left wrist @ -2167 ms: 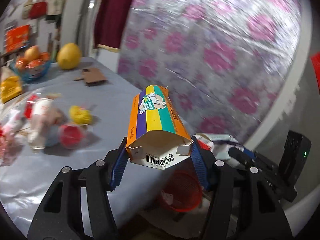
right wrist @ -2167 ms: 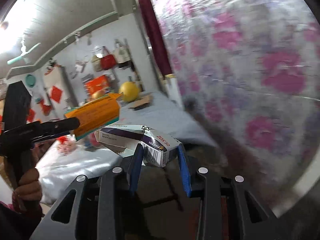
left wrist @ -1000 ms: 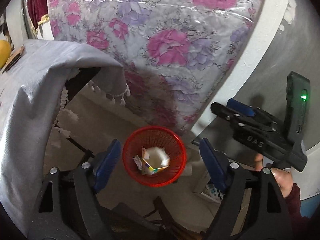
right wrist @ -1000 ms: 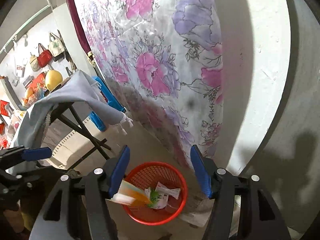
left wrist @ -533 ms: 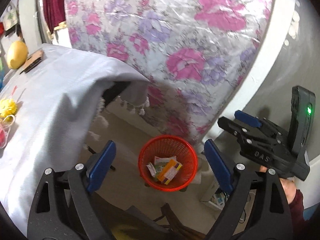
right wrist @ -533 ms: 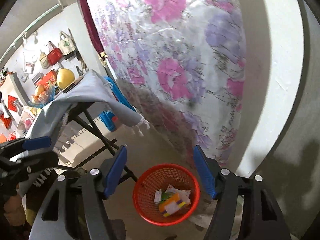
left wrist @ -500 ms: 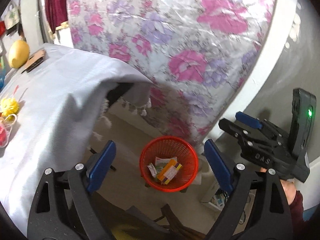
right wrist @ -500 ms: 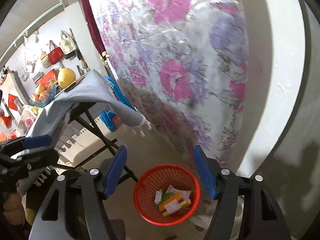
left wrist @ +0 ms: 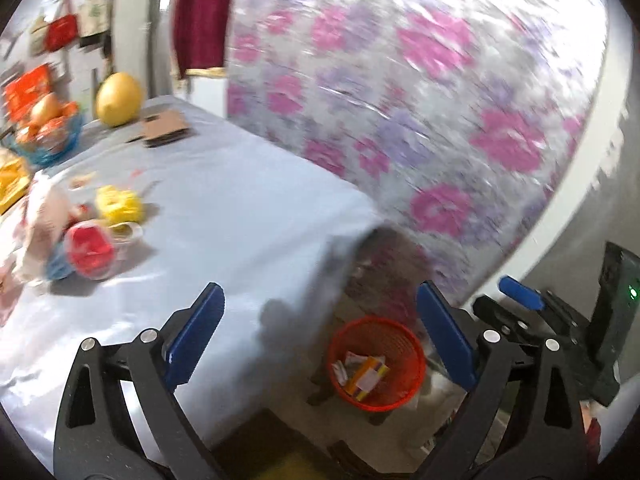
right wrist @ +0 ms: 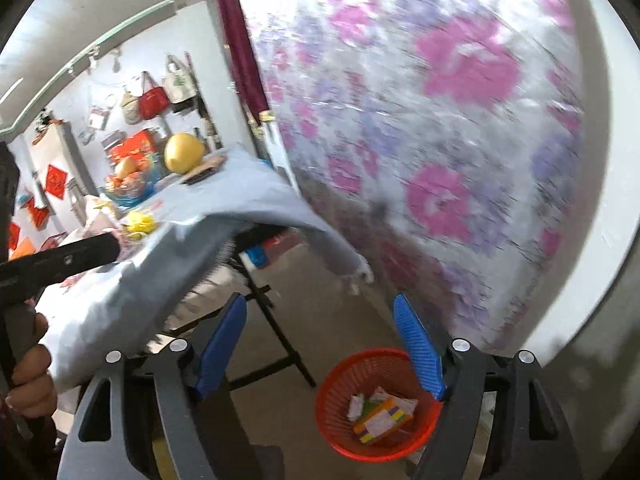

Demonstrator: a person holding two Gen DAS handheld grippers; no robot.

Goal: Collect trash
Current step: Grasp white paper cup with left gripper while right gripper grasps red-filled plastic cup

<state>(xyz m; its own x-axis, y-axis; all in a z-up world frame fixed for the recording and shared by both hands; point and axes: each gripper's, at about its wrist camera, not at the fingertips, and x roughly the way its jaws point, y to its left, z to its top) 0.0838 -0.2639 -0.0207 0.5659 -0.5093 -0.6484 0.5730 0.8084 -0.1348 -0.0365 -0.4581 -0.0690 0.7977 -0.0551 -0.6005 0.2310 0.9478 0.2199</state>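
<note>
Red plastic mesh is what catches my eye: the wastebasket sits on the floor at about five o'clock from the left gripper, just past the draped corner of the grey tablecloth. An orange carton and some white wrappers lie inside it. Both sets of jaws are spread wide and carry nothing; the right gripper hangs above the floor with the basket at its four o'clock.

More rubbish waits on the table at ten o'clock: a yellow crumple and a clear red-filled cup. The views are blurred, so I'd say a hasty reach could snag the hanging cloth or knock the fruit bowl beyond the litter.
</note>
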